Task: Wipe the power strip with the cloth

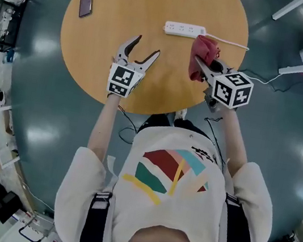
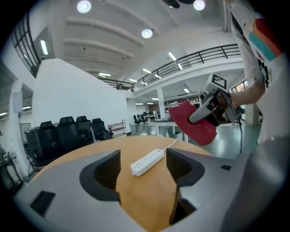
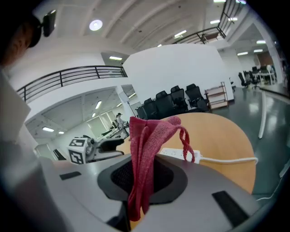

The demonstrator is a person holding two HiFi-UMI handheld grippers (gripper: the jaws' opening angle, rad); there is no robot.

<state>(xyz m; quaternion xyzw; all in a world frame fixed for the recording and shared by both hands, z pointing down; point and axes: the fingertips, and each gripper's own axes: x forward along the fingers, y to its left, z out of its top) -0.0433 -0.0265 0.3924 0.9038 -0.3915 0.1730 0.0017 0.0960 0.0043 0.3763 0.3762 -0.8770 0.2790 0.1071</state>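
Firstly, from the head view: gripping a red cloth point(image 1: 203, 54) with the right hand-held gripper point(image 1: 204, 69), clenched on a bunched fold so that the rest hangs free for wiping. Hovering near the cord end of the white power strip point(image 1: 184, 29), laid flat toward the far edge of the round table point(image 1: 105, 52). Keeping the left hand-held gripper point(image 1: 146, 46) released and empty over bare wood, short of the strip, probably placed to steady it. Leaving a dark phone point(image 1: 86, 4) well apart at far left.

Next, from the left gripper view: looking between widely parted jaws straight at the strip, with nothing pinched; cloth raised off the table at right.

Lastly, from the right gripper view: pinching the cloth between closed jaws, folds standing up and drooping over, with the strip lying beyond. Judged as wiping not yet begun.
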